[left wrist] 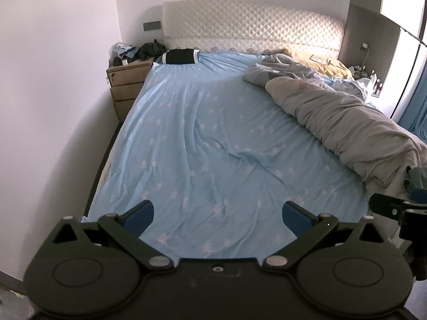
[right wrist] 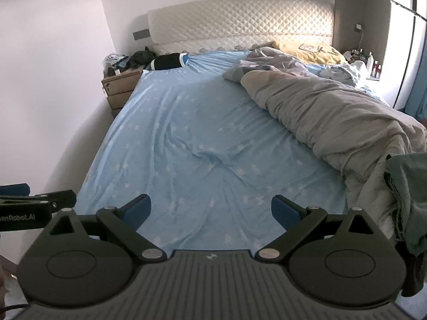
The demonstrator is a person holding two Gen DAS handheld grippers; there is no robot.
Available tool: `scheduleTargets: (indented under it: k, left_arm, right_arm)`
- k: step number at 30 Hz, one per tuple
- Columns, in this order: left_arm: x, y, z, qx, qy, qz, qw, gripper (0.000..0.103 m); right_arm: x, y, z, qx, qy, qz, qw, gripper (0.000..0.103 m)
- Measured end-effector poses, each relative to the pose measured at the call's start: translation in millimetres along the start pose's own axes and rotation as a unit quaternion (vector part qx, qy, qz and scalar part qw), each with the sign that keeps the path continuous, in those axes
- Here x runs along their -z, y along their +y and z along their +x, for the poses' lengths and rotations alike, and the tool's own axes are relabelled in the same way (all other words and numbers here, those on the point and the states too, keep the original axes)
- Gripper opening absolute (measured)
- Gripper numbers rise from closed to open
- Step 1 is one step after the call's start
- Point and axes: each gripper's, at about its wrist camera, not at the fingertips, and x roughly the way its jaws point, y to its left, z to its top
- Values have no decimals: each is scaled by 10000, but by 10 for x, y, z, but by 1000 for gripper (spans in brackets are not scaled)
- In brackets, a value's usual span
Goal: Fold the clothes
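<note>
Both grippers hover at the foot of a bed with a light blue star-print sheet [left wrist: 202,138]. My left gripper [left wrist: 217,214] is open and empty, its blue pads wide apart. My right gripper [right wrist: 210,210] is open and empty too. A dark green garment [right wrist: 408,194] hangs in a heap at the right edge of the right wrist view, beside the right gripper; a bit of it shows in the left wrist view [left wrist: 415,178]. Each gripper shows at the edge of the other's view, the right one [left wrist: 395,209] and the left one [right wrist: 32,202].
A rumpled grey duvet [left wrist: 341,122] lies along the bed's right side, with a yellow pillow [left wrist: 317,62] behind it. A black and white roll [left wrist: 181,56] sits by the quilted headboard [left wrist: 248,26]. A wooden nightstand [left wrist: 126,85] with clutter stands to the left. White wall on the left.
</note>
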Motion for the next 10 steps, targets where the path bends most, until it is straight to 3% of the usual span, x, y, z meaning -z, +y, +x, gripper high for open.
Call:
scheduleTargets:
  k: [10]
  left_arm:
    - [46,-22,-35,24,-13,36,10000,103]
  right_arm:
    - [30,-71,-49,-93,16,74,9999,99]
